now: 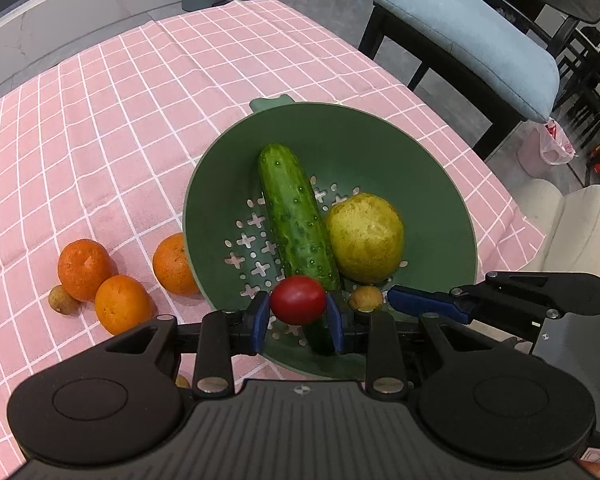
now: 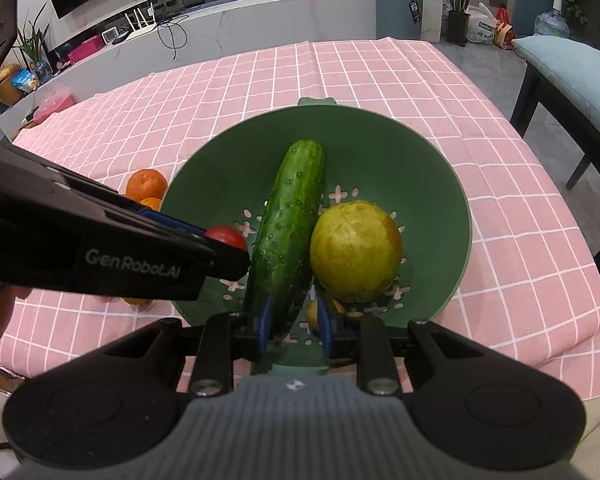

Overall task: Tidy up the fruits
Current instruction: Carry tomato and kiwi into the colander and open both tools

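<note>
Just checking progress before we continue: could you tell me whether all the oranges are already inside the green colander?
No, three oranges lie on the pink tablecloth beside the green colander.

I see matt green plastic colander (image 1: 428, 168); glossy bumpy cucumber (image 1: 296, 216); smooth shiny tomato (image 1: 298, 300); pink checked cloth (image 1: 120, 120) over worktop.

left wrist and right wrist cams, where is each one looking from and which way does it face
Left wrist: sits behind the left tongs, angled down into the green colander; they grip a red tomato; the right tongs enter at right.
Right wrist: sits behind the right tongs, angled down into the colander; the left tongs cross at left.
Shared: colander, cucumber, yellow fruit, tomato.
</note>
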The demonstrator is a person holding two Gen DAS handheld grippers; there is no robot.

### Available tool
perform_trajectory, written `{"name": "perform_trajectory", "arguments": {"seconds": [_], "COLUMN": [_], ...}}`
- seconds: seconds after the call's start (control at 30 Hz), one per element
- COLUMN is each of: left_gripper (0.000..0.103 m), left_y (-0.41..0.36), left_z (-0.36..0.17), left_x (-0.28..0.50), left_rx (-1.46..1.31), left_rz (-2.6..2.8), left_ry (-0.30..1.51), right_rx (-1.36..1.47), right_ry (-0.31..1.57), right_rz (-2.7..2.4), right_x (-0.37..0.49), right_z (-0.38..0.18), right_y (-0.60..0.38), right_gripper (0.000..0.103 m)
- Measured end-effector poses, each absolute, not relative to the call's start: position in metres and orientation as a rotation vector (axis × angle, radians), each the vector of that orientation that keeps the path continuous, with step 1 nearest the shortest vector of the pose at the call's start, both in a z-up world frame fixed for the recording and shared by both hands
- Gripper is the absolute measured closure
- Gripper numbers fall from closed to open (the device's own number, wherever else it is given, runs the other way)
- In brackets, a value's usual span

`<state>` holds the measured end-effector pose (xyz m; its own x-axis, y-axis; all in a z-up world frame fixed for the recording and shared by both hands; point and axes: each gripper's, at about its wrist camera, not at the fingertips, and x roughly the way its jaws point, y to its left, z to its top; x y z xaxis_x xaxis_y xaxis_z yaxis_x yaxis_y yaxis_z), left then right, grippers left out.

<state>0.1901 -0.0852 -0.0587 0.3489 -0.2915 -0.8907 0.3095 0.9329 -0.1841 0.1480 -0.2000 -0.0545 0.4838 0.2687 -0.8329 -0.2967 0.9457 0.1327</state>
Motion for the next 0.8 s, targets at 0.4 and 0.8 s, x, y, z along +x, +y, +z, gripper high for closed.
{"name": "perform_trajectory", "arguments": {"seconds": [0.4,0.8], "left_gripper": [0.046,0.046], "left_y": [-0.064,-0.032], "left_z": [-0.036,-0.001], "left_x": [0.18,0.13], "left_rx": [-0.078,-0.036], "left_rz": [-0.391,-0.308], "left_ry": [1.056,0.856], "right_rx": [0.035,0.047], "right_ry": [0.969,0.808], "right_rz": [0.336,0.34], "right_x": [0.143,0.122], "right_z": [-0.049,-0.029], "right_y": [-0.209,-0.207], "right_gripper": [0.067,0.052]}}
